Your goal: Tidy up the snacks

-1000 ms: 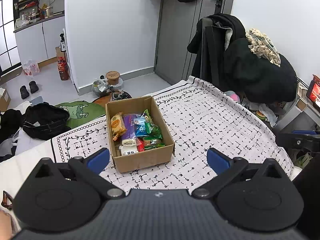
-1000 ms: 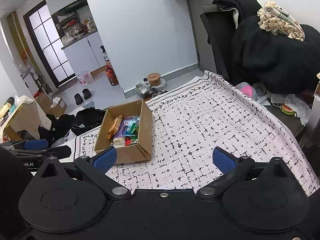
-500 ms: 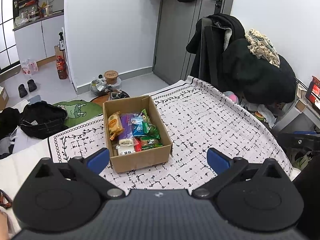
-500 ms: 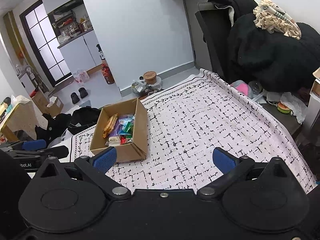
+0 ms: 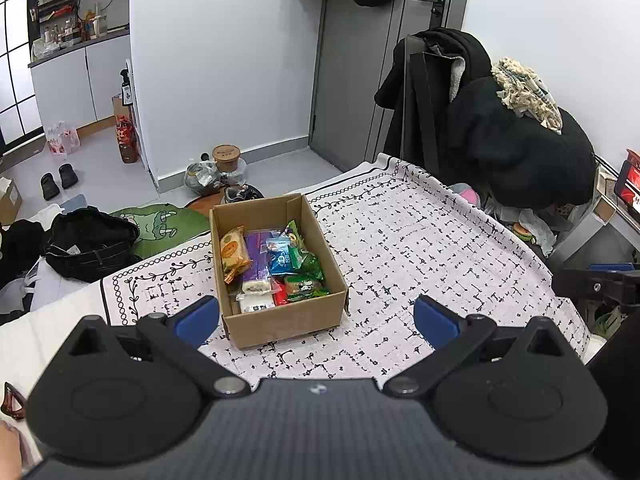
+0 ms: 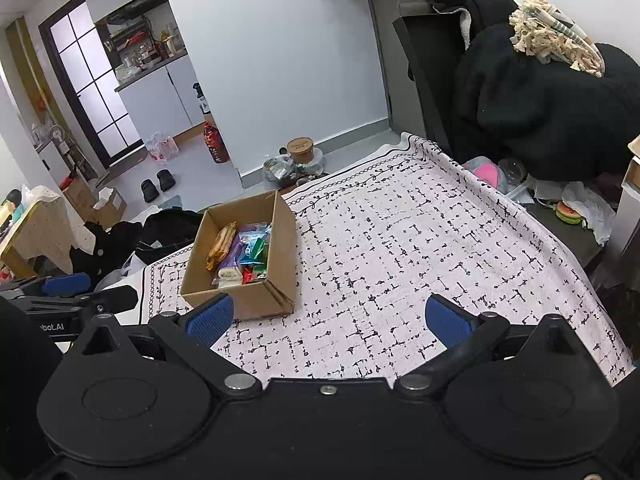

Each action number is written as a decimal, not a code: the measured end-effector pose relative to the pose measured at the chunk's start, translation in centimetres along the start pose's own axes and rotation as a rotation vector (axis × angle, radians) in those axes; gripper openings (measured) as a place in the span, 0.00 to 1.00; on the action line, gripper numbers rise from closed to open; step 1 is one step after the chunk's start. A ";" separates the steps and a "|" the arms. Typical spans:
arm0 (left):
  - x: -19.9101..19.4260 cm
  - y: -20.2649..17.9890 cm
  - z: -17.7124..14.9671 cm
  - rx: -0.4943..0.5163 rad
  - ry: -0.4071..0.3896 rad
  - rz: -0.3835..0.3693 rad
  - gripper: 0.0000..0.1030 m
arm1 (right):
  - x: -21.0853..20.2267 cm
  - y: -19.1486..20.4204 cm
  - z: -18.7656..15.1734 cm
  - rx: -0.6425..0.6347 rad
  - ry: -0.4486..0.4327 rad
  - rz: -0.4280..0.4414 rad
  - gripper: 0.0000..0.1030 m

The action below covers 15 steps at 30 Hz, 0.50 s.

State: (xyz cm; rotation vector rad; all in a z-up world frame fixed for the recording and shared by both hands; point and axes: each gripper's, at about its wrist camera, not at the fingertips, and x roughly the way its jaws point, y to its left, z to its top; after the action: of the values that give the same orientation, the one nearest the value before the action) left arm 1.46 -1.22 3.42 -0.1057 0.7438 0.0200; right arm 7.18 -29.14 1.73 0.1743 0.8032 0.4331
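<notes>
You held the left gripper and the right gripper above the patterned cloth, both with jaws spread wide and empty. The cardboard box sat on the cloth's left part, snacks packed inside; its near compartment looked possibly crowded, hard to tell

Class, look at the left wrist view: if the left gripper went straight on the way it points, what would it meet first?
Probably the cardboard box of snacks: the open left gripper points at its near wall, with only patterned cloth between. Depth is hard to judge.
</notes>
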 end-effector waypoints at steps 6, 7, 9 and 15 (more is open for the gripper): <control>-0.1 0.2 -0.1 -0.002 0.004 0.002 1.00 | -0.1 0.0 -0.1 0.007 0.011 -0.002 1.00; -0.1 0.2 -0.1 0.001 0.004 0.007 1.00 | -0.1 0.0 -0.2 0.008 0.011 -0.003 1.00; -0.2 0.2 -0.1 0.006 0.003 0.013 1.00 | -0.1 0.0 -0.2 0.009 0.013 -0.002 1.00; -0.3 0.3 -0.2 0.000 0.009 0.013 1.00 | -0.1 0.1 -0.2 0.007 0.012 -0.002 1.00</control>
State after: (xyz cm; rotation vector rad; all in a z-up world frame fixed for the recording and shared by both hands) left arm 1.12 -0.89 3.44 -0.1009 0.7538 0.0314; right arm 6.89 -29.08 1.69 0.1770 0.8162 0.4295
